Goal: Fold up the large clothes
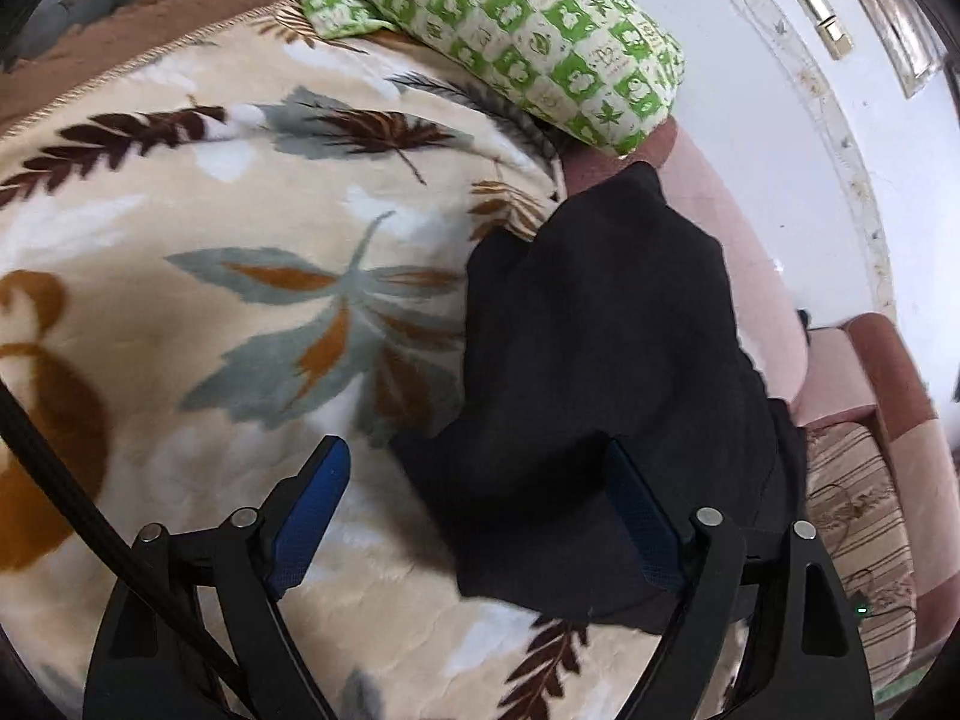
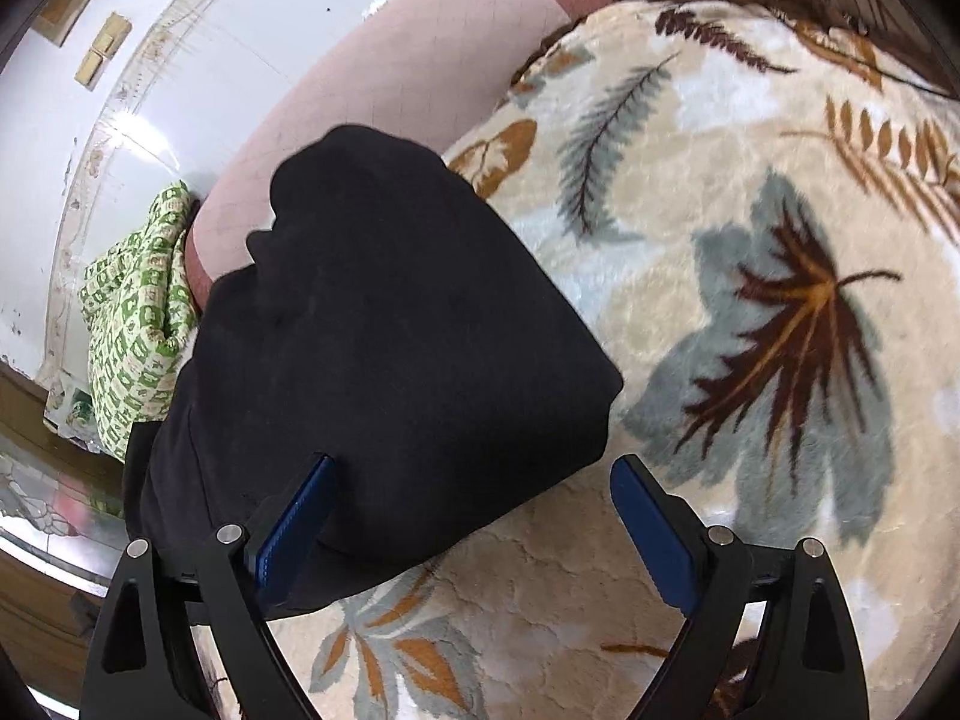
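Both claws, left claw [image 1: 474, 504] and right claw [image 2: 474, 516], are gaping wide over the black garment [image 2: 384, 330] (folded) lying on the leaf-print blanket [image 2: 750, 240].

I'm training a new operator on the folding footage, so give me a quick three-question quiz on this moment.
1. True or false: the left gripper is clamped shut on the black garment.
2. The black garment lies on: A) a leaf-patterned blanket B) bare floor C) a table.
3. What lies beyond the garment, against the pink sofa arm?

Key: 1 false, both grippers (right gripper) are open. 2 A. 3 a green-and-white patterned cloth.
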The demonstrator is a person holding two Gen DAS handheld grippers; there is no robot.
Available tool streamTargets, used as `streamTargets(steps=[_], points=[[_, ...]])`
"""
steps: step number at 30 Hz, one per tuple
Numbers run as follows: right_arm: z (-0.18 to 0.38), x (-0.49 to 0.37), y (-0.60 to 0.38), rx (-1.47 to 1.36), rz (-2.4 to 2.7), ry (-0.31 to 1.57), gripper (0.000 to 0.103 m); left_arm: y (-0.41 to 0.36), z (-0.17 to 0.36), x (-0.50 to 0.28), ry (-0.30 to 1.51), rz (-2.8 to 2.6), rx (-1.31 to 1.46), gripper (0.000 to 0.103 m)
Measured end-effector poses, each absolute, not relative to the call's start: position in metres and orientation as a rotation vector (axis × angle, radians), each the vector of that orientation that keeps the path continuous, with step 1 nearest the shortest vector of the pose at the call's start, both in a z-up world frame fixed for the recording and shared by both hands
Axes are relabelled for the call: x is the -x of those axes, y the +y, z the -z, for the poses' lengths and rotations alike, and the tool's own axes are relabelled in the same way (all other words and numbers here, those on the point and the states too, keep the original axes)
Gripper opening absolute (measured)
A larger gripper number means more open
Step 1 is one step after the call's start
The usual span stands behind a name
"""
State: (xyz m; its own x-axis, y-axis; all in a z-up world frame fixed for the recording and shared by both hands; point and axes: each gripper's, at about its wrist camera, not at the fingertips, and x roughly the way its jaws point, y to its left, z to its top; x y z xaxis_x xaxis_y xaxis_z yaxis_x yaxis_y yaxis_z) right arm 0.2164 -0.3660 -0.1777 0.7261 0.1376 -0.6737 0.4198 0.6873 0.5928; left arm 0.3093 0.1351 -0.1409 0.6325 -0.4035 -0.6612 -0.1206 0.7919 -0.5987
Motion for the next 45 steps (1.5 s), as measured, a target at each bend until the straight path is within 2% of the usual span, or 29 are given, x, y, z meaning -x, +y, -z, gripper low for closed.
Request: streamTargets(steps=[6,11,15,17,18,19,20,21,22,23,26,31,35,38,39,41,43,45], points=[[0.193,-0.237,-0.363,-0.885,0.086,0.755,0.103,0.134,0.148,-0.327,0.878,0.307,0.754,0.091],[0.207,-0.256,-0.362,-0.954,0.010,0.746,0.103,0.124,0.157,-0.341,0.904,0.435,0.822,0.092],[0.208,-0.268,-0.359,-0.946,0.003,0.735,0.103,0.103,0.156,-0.348,0.899,0.393,0.751,0.097],[0.206,-0.269,-0.357,-0.936,0.011,0.732,0.102,0.096,0.152,-0.348,0.908,0.340,0.726,0.095],[0.203,-0.270,-0.355,-0.930,0.015,0.733,0.098,0.093,0.149,-0.348,0.926,0.314,0.717,0.084],[0.198,-0.271,-0.352,-0.923,0.015,0.736,0.084,0.093,0.145,-0.347,0.937,0.289,0.713,0.066],[0.191,-0.270,-0.350,-0.908,0.014,0.731,0.073,0.094,0.139,-0.343,0.939,0.271,0.708,0.059],[0.184,-0.268,-0.348,-0.897,0.007,0.722,0.066,0.094,0.128,-0.339,0.932,0.265,0.710,0.047],[0.177,-0.265,-0.347,-0.896,-0.003,0.714,0.053,0.092,0.120,-0.337,0.925,0.261,0.706,0.041],[0.171,-0.263,-0.346,-0.896,-0.012,0.705,0.045,0.090,0.111,-0.332,0.914,0.255,0.695,0.040],[0.150,-0.253,-0.344,-0.889,-0.032,0.667,0.038,0.079,0.084,-0.315,0.885,0.237,0.637,0.038],[0.124,-0.225,-0.349,-0.908,-0.072,0.620,0.037,0.076,0.058,-0.284,0.870,0.238,0.624,0.037],[0.123,-0.204,-0.345,-0.879,-0.094,0.658,0.037,0.079,0.071,-0.264,0.922,0.235,0.612,0.039],[0.143,-0.199,-0.340,-0.838,-0.064,0.749,0.038,0.087,0.090,-0.250,0.969,0.218,0.624,0.044],[0.150,-0.199,-0.340,-0.825,-0.048,0.786,0.039,0.090,0.098,-0.247,0.990,0.209,0.647,0.047],[0.160,-0.198,-0.347,-0.840,-0.030,0.827,0.054,0.096,0.104,-0.242,1.010,0.208,0.678,0.050],[0.166,-0.192,-0.358,-0.912,-0.018,0.844,0.063,0.100,0.100,-0.238,1.007,0.216,0.683,0.052],[0.168,-0.187,-0.369,-0.979,-0.021,0.836,0.066,0.103,0.092,-0.232,0.984,0.214,0.655,0.052]])
